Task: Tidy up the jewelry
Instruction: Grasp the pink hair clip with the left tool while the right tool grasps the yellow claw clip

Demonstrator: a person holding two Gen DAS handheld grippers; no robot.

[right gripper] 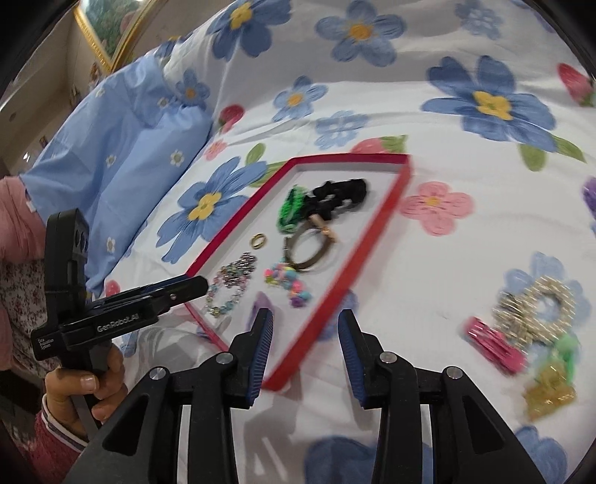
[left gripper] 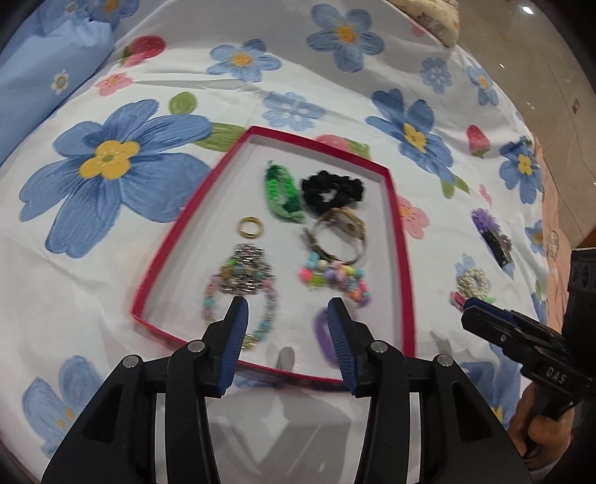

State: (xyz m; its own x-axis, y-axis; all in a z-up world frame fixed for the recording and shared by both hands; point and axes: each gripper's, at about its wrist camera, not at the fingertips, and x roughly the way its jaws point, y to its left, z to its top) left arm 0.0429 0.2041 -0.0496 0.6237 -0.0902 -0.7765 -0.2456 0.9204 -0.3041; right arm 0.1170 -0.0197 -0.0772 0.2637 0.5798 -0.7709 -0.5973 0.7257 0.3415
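Note:
A red-rimmed tray point(left gripper: 405, 260) lies on the floral bedsheet and holds a green bracelet point(left gripper: 284, 193), a black scrunchie point(left gripper: 331, 188), a gold ring point(left gripper: 250, 226), a watch point(left gripper: 341, 232), bead bracelets point(left gripper: 335, 277) and a purple band point(left gripper: 323, 331). My left gripper point(left gripper: 288, 309) is open and empty above the tray's near edge. My right gripper point(right gripper: 305, 320) is open and empty over the tray's right rim point(right gripper: 350, 275). Outside the tray lie a pearl scrunchie point(right gripper: 540, 312), a pink clip point(right gripper: 491, 342), a gold clip point(right gripper: 547, 391) and a purple flower clip point(left gripper: 488, 227).
A blue pillow point(right gripper: 123, 156) lies left of the tray. The bed's right edge and the floor point(left gripper: 540, 74) show in the left wrist view. A gold-framed picture point(right gripper: 108, 26) stands at the far left. The person's hand point(right gripper: 85, 383) holds the left gripper's handle.

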